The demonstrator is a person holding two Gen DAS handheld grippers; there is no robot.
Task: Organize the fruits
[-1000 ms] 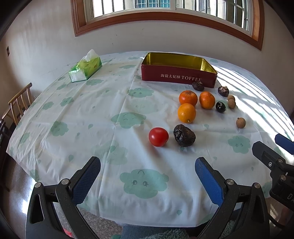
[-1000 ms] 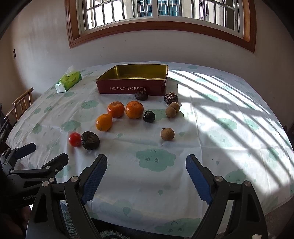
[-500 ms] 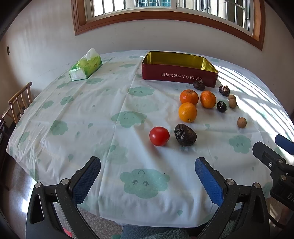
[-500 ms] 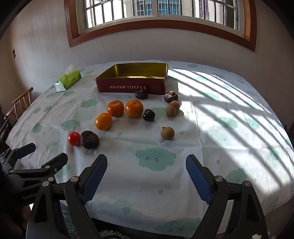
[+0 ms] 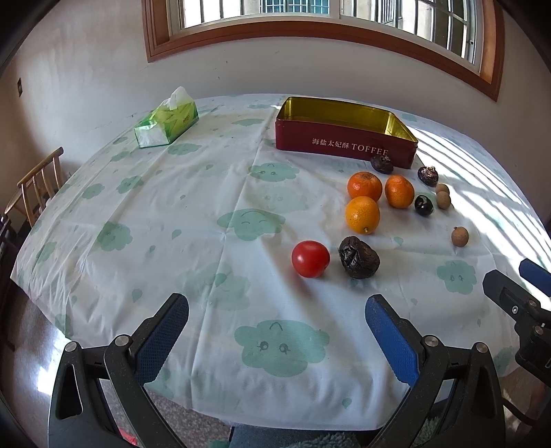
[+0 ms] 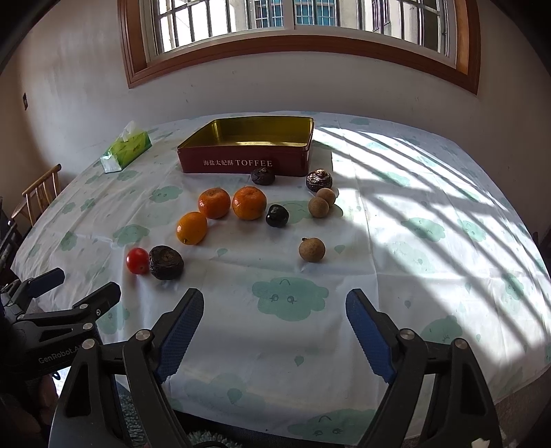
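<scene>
I see the right hand-held gripper (image 6: pixel 272 322) with jaws that have just been closing a little, wide apart and empty; the left hand-held gripper (image 5: pixel 275 331) gapes empty too. Fruits (tomato (image 6: pixel 137 261) nearest) lie ahead on the counter (image 6: pixel 430 241), none in the toffee tin (image 6: pixel 241 162): sorting unstarted.

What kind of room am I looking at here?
Probably a home dining room: a table under a cloud-print tablecloth, a wooden chair beside it, a tissue box, and a wood-framed window.
</scene>
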